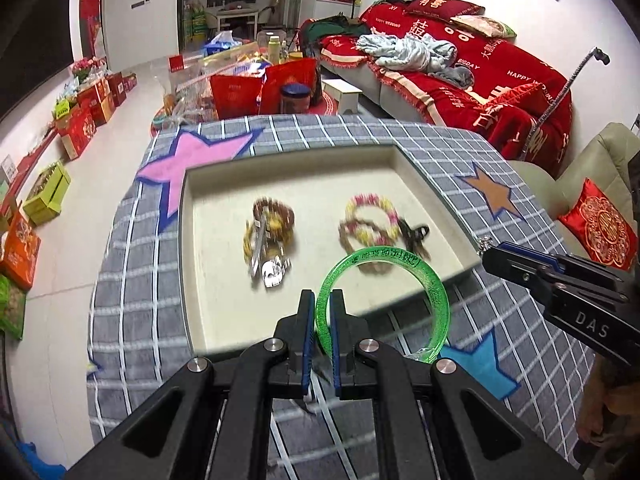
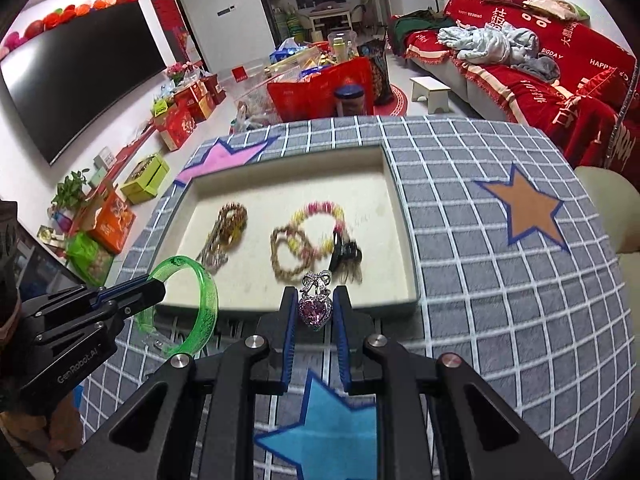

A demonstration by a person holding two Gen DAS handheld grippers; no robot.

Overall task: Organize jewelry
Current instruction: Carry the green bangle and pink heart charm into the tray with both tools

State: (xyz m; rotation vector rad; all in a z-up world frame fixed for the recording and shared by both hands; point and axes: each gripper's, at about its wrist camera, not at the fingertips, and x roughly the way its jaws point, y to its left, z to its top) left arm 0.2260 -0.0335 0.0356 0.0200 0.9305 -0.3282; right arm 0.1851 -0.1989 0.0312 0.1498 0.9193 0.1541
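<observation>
My left gripper (image 1: pixel 322 300) is shut on a green bangle (image 1: pixel 434 292) and holds it above the near edge of the cream tray (image 1: pixel 288 164). It also shows in the right wrist view (image 2: pixel 154 282), with the green bangle (image 2: pixel 206 300). My right gripper (image 2: pixel 316 298) is shut on a pink heart pendant (image 2: pixel 315 310) with a silver bow, just before the tray's near rim (image 2: pixel 280 312). In the tray lie a brown and yellow bead bracelet with a silver piece (image 1: pixel 270 236), pink and yellow bead bracelets (image 1: pixel 370 220) and a small black item (image 1: pixel 414 236).
The tray sits on a grey checked cloth with star patches (image 2: pixel 532 216) over a table. Behind are gift boxes on the floor (image 1: pixel 84 120), a cluttered low table (image 1: pixel 256 76), a red-covered sofa (image 1: pixel 480 80) and a TV (image 2: pixel 68 76).
</observation>
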